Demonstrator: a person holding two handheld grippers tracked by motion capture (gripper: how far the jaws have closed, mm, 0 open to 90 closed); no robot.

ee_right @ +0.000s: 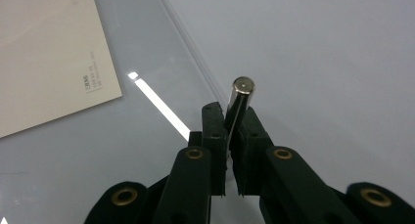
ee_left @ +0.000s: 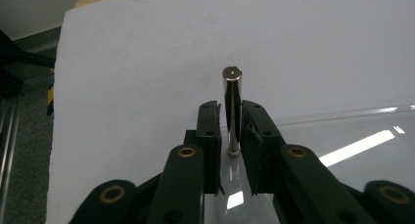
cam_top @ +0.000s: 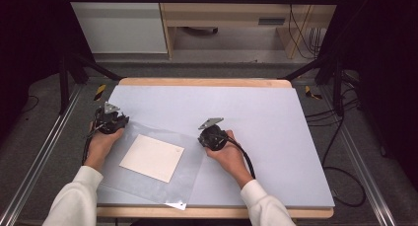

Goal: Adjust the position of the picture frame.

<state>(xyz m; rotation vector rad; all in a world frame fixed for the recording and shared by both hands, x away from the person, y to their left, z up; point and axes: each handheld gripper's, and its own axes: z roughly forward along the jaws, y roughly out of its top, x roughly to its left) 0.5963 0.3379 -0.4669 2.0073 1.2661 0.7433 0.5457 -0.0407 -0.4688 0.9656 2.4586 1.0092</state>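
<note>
A pale grey bench (cam_top: pixel 256 117) with a wooden rim carries a clear plastic sleeve (cam_top: pixel 148 181) lying flat at its near left, and a cream sheet of paper (cam_top: pixel 152 157) rests on or in the sleeve, turned at a slant.

The left gripper (cam_top: pixel 109 118) sits at the sleeve's far left corner, held by the left hand (cam_top: pixel 101 143). In the left gripper view its jaws are clamped on a small shiny metal rod (ee_left: pixel 231 109) that points forward, with the sleeve's edge running off to the right beneath it.

The right gripper (cam_top: pixel 212 133) sits at the sleeve's far right edge, held by the right hand (cam_top: pixel 227 154). In the right gripper view its jaws are likewise pressed together on a second metal rod (ee_right: pixel 240 99), which lies right over the sleeve's border; the paper's corner with fine print is well apart to the left.

Beyond both grippers, the far half and the right side of the bench lie bare. A dark frame (cam_top: pixel 74 63) flanks the bench on both sides, and cables (cam_top: pixel 340 137) trail on the floor to the right.
</note>
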